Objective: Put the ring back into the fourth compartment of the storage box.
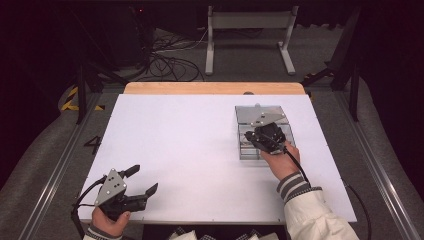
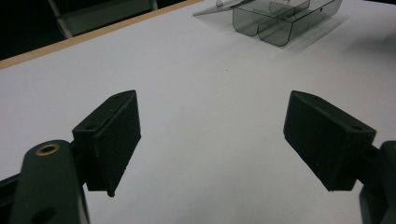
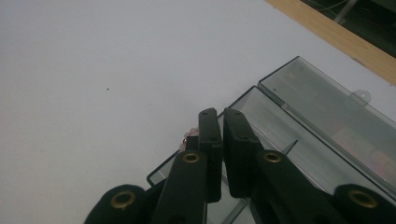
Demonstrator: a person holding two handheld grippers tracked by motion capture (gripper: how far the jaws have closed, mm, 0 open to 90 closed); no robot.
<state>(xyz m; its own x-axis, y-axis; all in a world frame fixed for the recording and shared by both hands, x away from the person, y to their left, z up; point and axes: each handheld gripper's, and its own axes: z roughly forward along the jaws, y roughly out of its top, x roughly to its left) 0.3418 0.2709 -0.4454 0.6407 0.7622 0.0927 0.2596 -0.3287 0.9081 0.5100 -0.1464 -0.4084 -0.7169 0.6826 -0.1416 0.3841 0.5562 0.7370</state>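
A clear smoky plastic box (image 1: pixel 285 131) with its lid folded open toward the far side sits on the white table at the right; it also lies far off in the left gripper view (image 2: pixel 280 21). My right gripper (image 1: pixel 252 136) hangs over the box's near compartments, jaws pressed almost together (image 3: pixel 221 114) above the box (image 3: pixel 280 135). A small pinkish item (image 3: pixel 188 138) peeks out beside one jaw; I cannot tell whether it is held. My left gripper (image 1: pixel 146 178) rests near the front left corner, jaws wide apart (image 2: pixel 212 135) with bare table between them.
The white tabletop (image 1: pixel 190 145) ends in a wooden strip (image 1: pixel 215 88) at the far edge. Beyond it stand a grey metal frame (image 1: pixel 250 30) and loose cables (image 1: pixel 170 62) on the floor. Rails run along both sides of the table.
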